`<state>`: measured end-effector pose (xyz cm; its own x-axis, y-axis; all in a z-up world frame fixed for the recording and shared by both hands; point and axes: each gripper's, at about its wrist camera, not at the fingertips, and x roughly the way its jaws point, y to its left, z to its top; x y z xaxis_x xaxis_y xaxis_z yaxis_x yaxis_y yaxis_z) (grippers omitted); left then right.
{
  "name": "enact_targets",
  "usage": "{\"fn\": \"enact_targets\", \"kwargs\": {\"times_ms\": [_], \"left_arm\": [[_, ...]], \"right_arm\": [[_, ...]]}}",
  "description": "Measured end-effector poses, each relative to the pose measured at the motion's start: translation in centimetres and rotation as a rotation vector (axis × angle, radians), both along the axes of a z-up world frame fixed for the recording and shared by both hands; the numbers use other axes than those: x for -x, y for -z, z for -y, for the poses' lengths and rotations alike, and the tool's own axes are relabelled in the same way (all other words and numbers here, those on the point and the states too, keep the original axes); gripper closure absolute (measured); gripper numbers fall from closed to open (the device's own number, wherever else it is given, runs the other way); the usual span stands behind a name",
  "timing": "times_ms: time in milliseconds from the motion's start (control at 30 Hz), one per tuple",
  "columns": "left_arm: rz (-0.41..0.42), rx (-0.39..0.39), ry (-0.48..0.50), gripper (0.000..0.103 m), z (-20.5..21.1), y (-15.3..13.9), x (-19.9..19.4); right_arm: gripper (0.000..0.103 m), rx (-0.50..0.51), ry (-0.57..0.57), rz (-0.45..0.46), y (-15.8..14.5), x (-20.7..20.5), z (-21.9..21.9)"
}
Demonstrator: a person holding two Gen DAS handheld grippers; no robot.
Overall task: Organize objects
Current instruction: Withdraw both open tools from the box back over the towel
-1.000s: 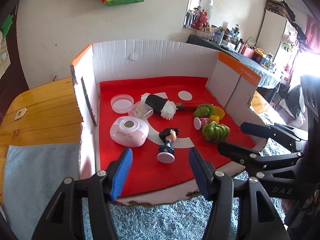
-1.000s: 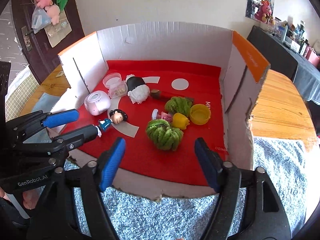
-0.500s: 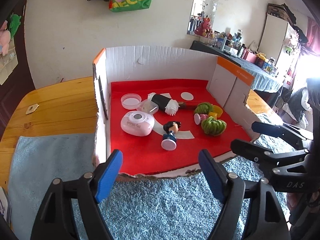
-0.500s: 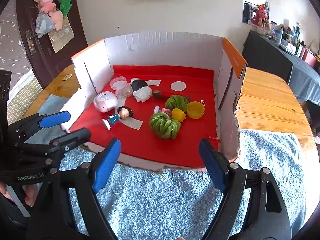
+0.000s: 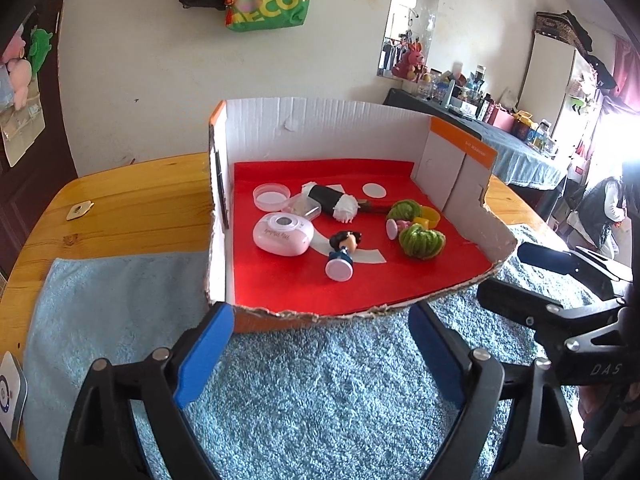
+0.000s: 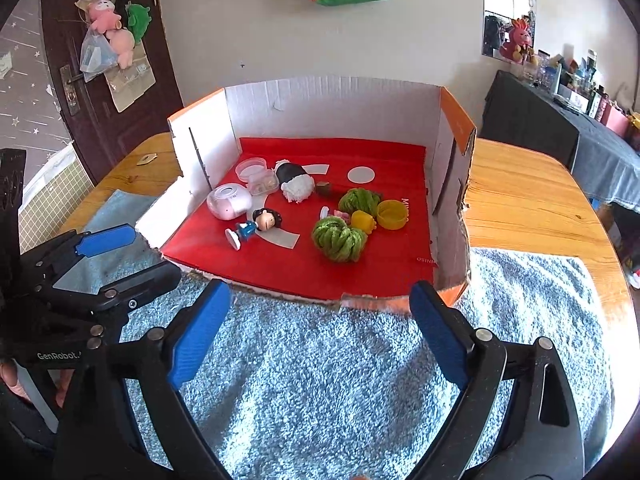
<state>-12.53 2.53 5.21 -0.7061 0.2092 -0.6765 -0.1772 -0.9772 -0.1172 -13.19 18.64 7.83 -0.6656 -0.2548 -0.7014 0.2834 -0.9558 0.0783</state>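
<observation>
Both the left tool (image 5: 320,354) and right tool (image 6: 318,334), jaws just spread wide and empty, should commit to one toy, say the doll (image 6: 256,226) at eleven o'clock, approaching low over the box's (image 6: 332,114) torn front edge.

Box (image 5: 460,160) on towel (image 5: 320,400); doll (image 5: 344,248) inside, apparently lying beside camera (image 5: 282,234)

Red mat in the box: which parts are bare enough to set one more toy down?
Free: the front strip of the red mat between the green ball and the torn front edge, and the back strip along the rear wall. Crowded: the middle, from the pink case to the yellow cup.
</observation>
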Motion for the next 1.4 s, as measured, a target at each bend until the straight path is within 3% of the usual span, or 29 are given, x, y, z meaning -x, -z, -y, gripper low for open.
{"fn": "enact_targets", "kwargs": {"times_ms": [400, 533, 1400], "left_arm": [[0.025, -0.010, -0.032, 0.012, 1.0, 0.9, -1.4], [0.055, -0.024, -0.044, 0.001, 1.2, 1.5, -1.5], [0.125, 0.013, -0.041, 0.000, 0.5, 4.7, -3.0]], "right_arm": [[0.006, 0.007, 0.006, -0.002, 0.8, -1.4, 0.1], [0.006, 0.011, 0.013, 0.005, 1.3, -1.8, -0.1], [0.006, -0.047, 0.060, 0.047, 5.0, -2.9, -0.6]]}}
